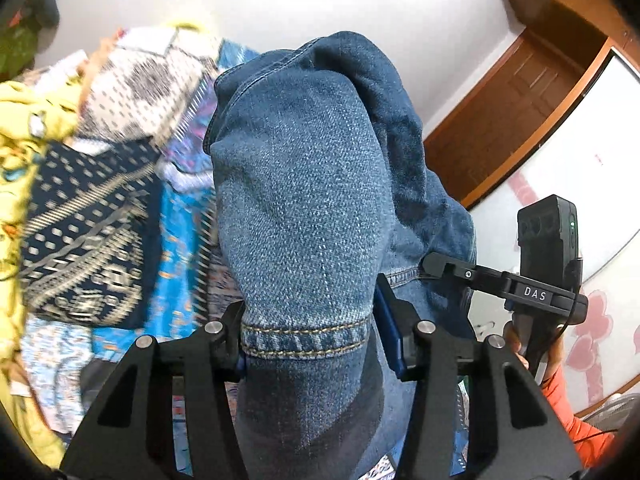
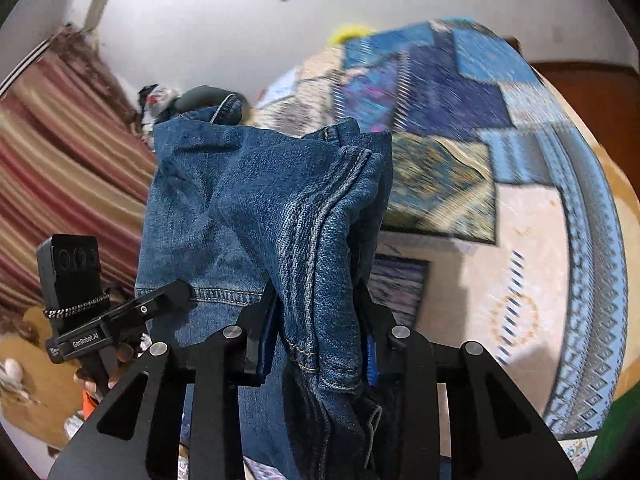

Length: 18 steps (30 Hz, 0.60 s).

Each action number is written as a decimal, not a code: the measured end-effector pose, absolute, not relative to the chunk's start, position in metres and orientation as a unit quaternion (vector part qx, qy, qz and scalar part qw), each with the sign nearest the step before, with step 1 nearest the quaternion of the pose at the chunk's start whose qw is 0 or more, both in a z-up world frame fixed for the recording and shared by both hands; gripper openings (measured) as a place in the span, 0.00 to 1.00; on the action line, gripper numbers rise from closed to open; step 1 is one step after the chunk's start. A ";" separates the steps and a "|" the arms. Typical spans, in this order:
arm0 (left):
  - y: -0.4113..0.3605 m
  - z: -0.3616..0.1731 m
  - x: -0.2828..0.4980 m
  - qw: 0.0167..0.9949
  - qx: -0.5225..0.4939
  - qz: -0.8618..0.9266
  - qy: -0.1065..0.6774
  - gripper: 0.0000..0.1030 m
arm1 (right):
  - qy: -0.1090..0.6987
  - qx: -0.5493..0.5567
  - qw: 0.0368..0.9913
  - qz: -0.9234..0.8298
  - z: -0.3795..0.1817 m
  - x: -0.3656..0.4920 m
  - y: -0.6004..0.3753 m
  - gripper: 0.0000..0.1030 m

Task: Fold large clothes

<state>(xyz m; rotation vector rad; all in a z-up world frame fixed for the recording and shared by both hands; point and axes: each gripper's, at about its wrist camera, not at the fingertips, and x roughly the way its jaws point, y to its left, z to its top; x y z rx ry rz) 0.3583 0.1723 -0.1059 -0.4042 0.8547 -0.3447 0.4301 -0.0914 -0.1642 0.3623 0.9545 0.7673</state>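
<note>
The left gripper (image 1: 308, 344) is clamped on the hemmed cuff of a pair of blue jeans (image 1: 304, 200), whose denim rises toward 12 o'clock and fills the middle of the left wrist view. The right gripper (image 2: 316, 344) pinches a bunched, seamed fold of the same jeans (image 2: 256, 200). Each gripper shows in the other's view, at 3 o'clock and at 9 o'clock, touching the denim. A patchwork bedspread (image 2: 460, 128) lies beyond, blurred. A wooden door (image 1: 528, 92) stands at 2 o'clock.
</note>
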 end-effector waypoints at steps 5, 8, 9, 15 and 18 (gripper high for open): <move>0.219 -0.087 0.341 0.890 -0.202 -0.141 0.383 0.49 | 0.432 0.152 0.801 0.385 -0.146 0.428 -0.045 0.30; 0.248 -0.078 0.332 0.896 -0.205 -0.124 0.373 0.49 | 0.427 0.146 0.797 0.401 -0.142 0.431 -0.016 0.30; 0.257 -0.076 0.331 0.898 -0.205 -0.118 0.372 0.49 | 0.426 0.143 0.796 0.406 -0.141 0.434 -0.003 0.30; 0.311 -0.085 0.345 0.901 -0.210 -0.086 0.371 0.49 | 0.429 0.143 0.785 0.424 -0.149 0.456 0.052 0.30; 0.338 -0.097 0.360 0.897 -0.219 -0.072 0.377 0.49 | 0.436 0.142 0.779 0.428 -0.161 0.475 0.079 0.30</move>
